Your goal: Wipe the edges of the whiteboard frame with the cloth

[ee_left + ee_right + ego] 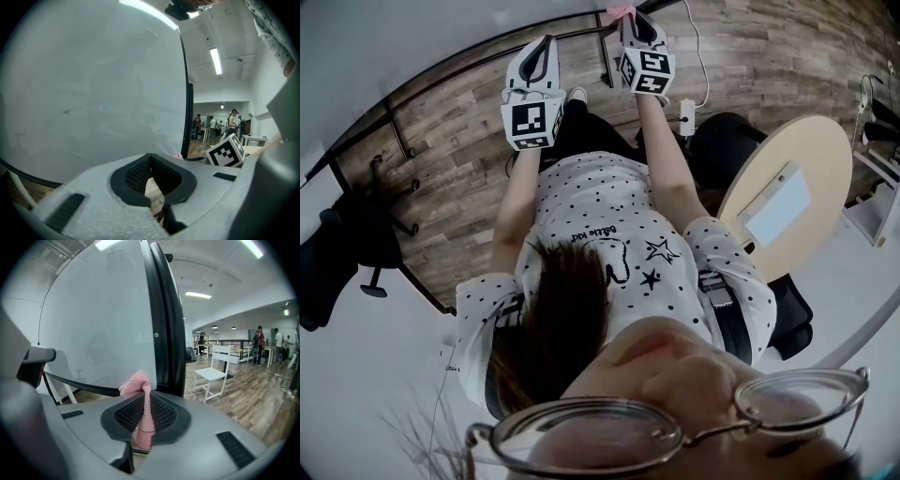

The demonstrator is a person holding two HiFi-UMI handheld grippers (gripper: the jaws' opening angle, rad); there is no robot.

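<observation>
Only our right gripper view shows the right claw (pixel 143 397) clenched on the pink cloth (pixel 137 383), whose tip juts beside the whiteboard frame (pixel 165 333). Our left claw (pixel 151 159) sits closed, empty.

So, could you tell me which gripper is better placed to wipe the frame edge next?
Right: the right gripper clamps the pink cloth beside the black whiteboard frame; the left gripper holds nothing.

The person wears a white short-sleeved T-shirt (pixel 581 202) with black dots and a black outline print with stars. At 12 o'clock are what seem dark trousers (pixel 591 131), and at 6 o'clock thin metal-rimmed glasses (pixel 675 427). The left gripper (pixel 546 45) and right gripper (pixel 637 21) are pale grey, each with a black-and-white marker cube.
</observation>
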